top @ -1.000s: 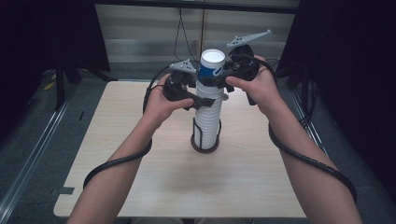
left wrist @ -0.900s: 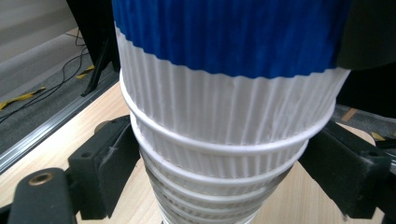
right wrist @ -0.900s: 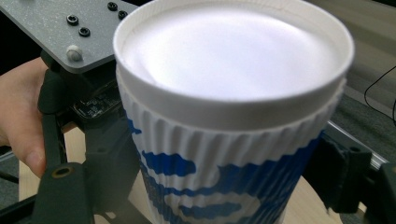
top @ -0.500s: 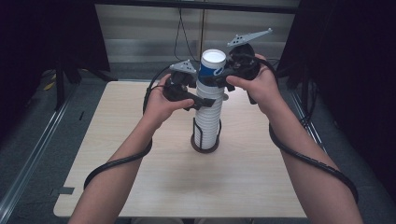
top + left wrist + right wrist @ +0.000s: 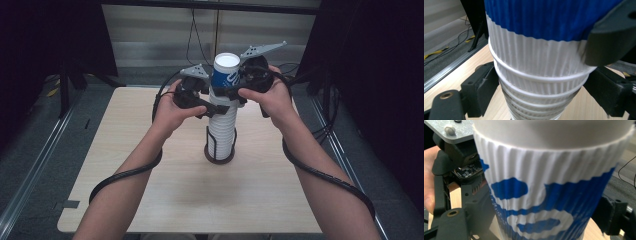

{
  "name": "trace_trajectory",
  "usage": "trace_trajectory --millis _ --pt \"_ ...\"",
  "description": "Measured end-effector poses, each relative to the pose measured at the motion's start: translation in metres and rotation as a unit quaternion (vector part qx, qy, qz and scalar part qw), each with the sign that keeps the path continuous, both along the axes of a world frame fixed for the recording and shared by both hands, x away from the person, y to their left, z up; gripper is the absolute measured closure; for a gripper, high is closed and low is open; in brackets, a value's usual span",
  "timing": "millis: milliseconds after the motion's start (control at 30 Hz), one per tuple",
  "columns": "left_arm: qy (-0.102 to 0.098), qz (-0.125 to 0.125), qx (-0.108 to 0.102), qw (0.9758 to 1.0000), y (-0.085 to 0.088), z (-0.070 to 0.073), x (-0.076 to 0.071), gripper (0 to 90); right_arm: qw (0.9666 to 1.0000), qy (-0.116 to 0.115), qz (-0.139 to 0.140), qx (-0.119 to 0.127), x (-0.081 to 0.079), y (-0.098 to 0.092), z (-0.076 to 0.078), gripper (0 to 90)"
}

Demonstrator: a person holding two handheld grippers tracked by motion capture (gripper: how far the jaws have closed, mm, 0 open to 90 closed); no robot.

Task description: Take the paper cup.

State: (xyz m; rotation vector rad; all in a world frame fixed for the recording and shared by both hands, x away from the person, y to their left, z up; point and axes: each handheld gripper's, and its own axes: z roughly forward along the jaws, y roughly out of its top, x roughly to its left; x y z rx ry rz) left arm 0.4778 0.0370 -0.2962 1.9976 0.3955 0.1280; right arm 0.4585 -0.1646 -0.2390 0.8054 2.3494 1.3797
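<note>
A tall stack of paper cups (image 5: 222, 127) stands in a dark wire holder (image 5: 219, 152) near the middle of the bench (image 5: 150, 200). The top cup (image 5: 226, 74), white with blue print, sits on the top of this stack, a little higher than the others.

The right gripper (image 5: 239, 90) is closed on the top cup: in the right gripper view its two black jaws stand on both sides of the blue and white wall (image 5: 554, 195) and seem to press it. The left gripper (image 5: 214, 109) is lower, around the white ribbed cups (image 5: 536, 75) just under the blue one. Its jaws are near to both sides of the stack, but I cannot tell if they really squeeze it or only stand beside it.

The step in hand is, I think, to separate the top cup from the rest. To do it well, the left gripper should hold the lower cups firmly, so that they do not come up together, and the right gripper should lift straight up along the stack. A soft grip is better, because a paper wall bends easily. A small twist may help if the cups stick.

The two grippers are very close to each other, so they can collide. The thick cables (image 5: 125, 175) hang from the forearms over the bench and may catch its edge. Behind the bench there are dark stands (image 5: 65, 75) and wires on the floor (image 5: 130, 77), well apart from the work.
</note>
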Motion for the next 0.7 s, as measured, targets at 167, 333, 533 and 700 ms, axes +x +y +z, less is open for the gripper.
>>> trace_trajectory --millis 167,333,533,700 --pt "-0.003 -0.004 0.003 1.0000 -0.0005 0.0002 0.0002 14.3 0.9999 -0.004 0.003 -0.014 -0.0006 0.0007 0.0038 18.9" --pt "-0.003 -0.002 -0.001 1.0000 -0.0011 -0.0003 -0.0004 14.3 0.9999 -0.006 0.003 -0.012 -0.0012 -0.0004 0.0034 19.0" --pt "-0.002 -0.001 -0.003 1.0000 -0.0004 -0.0007 -0.0004 14.3 0.9999 -0.005 0.004 -0.012 -0.0007 -0.0001 0.0038 19.1" --pt "-0.007 -0.004 -0.003 1.0000 -0.0004 -0.0014 -0.0004 14.4 0.9998 -0.004 0.007 -0.017 -0.0004 -0.0003 0.0051 19.3"
